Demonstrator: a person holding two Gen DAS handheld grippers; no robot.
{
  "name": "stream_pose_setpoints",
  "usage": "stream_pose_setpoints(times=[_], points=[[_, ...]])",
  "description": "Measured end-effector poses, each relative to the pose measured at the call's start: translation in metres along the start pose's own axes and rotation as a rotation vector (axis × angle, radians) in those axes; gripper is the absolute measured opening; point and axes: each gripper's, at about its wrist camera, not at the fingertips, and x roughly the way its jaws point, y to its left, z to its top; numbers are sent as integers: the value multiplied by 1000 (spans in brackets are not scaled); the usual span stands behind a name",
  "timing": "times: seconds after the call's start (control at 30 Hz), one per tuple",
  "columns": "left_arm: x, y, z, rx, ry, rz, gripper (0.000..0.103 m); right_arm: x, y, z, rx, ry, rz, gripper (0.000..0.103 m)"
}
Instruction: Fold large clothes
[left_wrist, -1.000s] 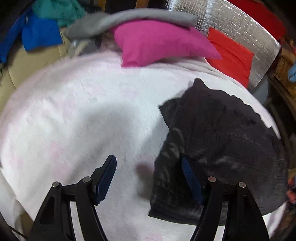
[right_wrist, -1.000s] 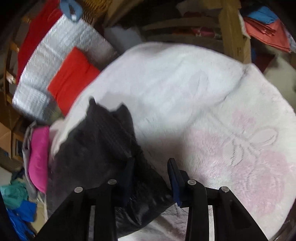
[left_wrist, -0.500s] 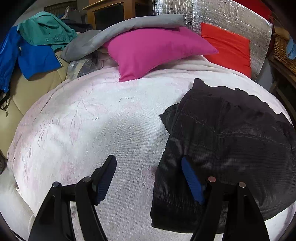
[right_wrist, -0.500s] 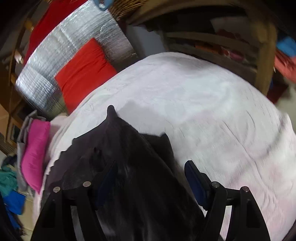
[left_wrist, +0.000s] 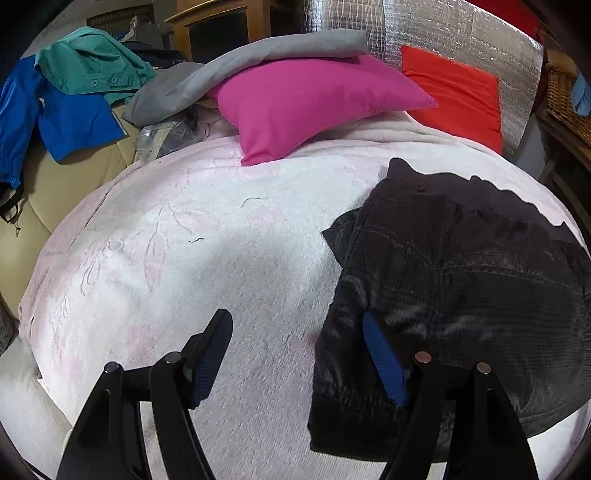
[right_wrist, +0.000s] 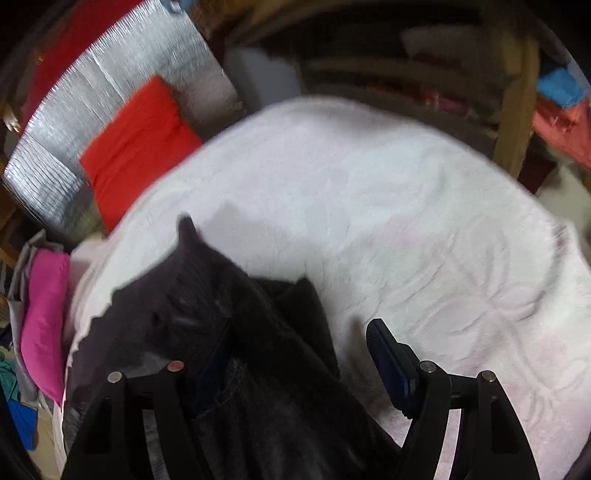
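In the left wrist view, a pink pillow (left_wrist: 306, 103) lies at upper centre with a grey garment (left_wrist: 236, 70) draped over its top, and a red cushion (left_wrist: 454, 92) leans against a silver foil panel (left_wrist: 461, 33) at upper right. A teal jacket (left_wrist: 92, 70) and a blue garment (left_wrist: 70, 118) sit heaped at upper left. The surface is a pale pink plush blanket (left_wrist: 184, 258) with an embossed leaf pattern (a few loose threads lie on it). The dark folded garment (left_wrist: 461, 288) rests flat on the right half of the frame. The left gripper (left_wrist: 297, 332) hangs with jaws wide apart, its right-hand finger over the garment's left edge, nothing pinched.

In the right wrist view, blurred, the red cushion (right_wrist: 136, 144) and foil panel (right_wrist: 74, 122) fill the upper left, wooden furniture (right_wrist: 513, 96) the upper right. The blanket (right_wrist: 406, 221) spans the middle. The dark garment (right_wrist: 221, 332) occupies the lower left, one corner poking upward. The right gripper (right_wrist: 295, 347) has just been opening; its jaws stand apart with cloth lying between them, unpressed.
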Motion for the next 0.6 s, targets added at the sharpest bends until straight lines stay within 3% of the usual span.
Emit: stream_pose_setpoints(times=[0.1,0.17,0.3,0.4,0.5,0.6], points=[[-14,12,8,-52,-41,-7,74,-33,7,-4,-9,-65,108,64],[-26,23,16,-105,-88,-40,74,-46,14,-9,-14,-54,192,46],[-35,30,36,-200,-134,-176,74,-41,38,-23,-42,43,314,46],[-24,2,46,-127,-106,-245,74,-28,65,-38,-92,118,354,46],[2,-33,49,-34,-2,-300,74,-15,93,-53,-158,175,366,46],[32,-46,47,-24,81,-224,74,-4,111,-63,-204,189,358,46]])
